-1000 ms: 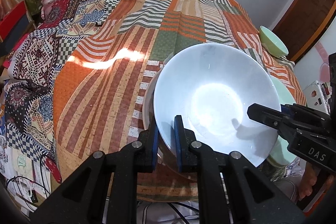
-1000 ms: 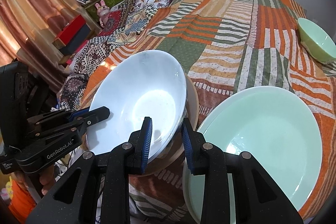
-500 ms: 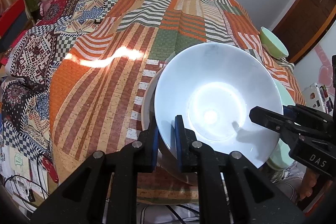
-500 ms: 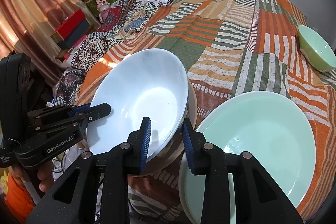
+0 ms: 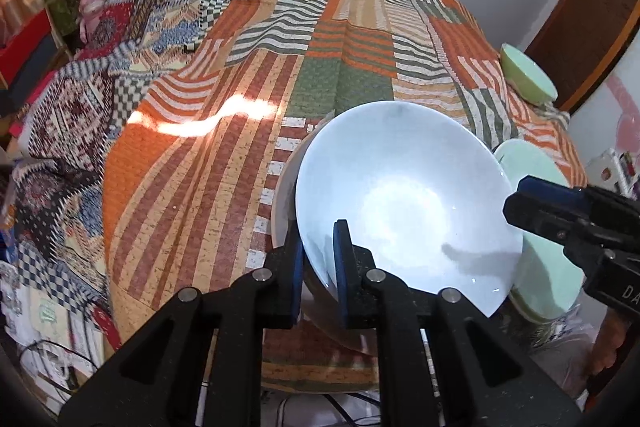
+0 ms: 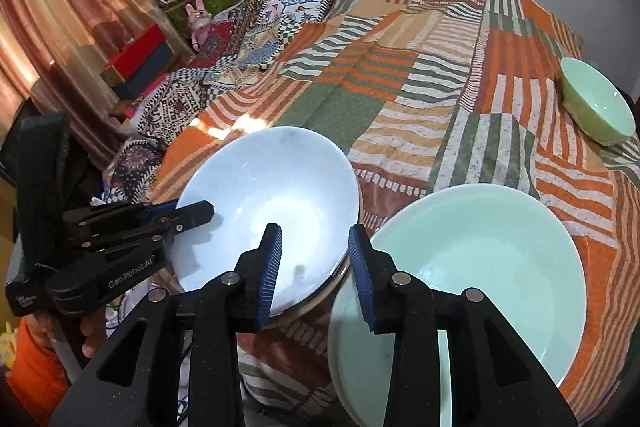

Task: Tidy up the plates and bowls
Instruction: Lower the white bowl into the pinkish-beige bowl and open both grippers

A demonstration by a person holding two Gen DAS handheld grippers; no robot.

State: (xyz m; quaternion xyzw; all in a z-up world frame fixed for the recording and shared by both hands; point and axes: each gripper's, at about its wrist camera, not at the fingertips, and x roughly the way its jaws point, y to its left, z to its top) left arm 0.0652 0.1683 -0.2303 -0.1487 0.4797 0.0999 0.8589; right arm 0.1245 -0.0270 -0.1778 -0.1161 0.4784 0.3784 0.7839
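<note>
The pale blue plate [image 5: 404, 211] is the landmark: it sits on the near edge of the patchwork bedspread [image 5: 248, 147], resting tilted in a beige dish [image 5: 285, 195] whose rim shows under its left side.

The left gripper [image 5: 318, 267] is clenched on the near rim of that plate, one pad under the rim and one inside it. In the right wrist view the same tool [image 6: 188, 215] comes in from the plate's left side.

The right gripper [image 6: 314, 267] is released, its jaws spread wide. One finger hangs over the plate's near right rim and the other over the gap beyond it; whether either pad touches the plate cannot be told.

Just right of the pale blue plate lies the mint green plate [image 6: 472, 267], near its rim but seemingly not touching it. Well beyond it, at the far right edge of the bedspread, stands a small green bowl [image 6: 596, 111].

The coming move seems to turn on this: the pale blue plate lies straight ahead of the left gripper and is already held by it, while the mint green plate lies ahead and to the right of the free right gripper, which is much the nearer to it. Being round, neither plate has a long axis to align with.
</note>
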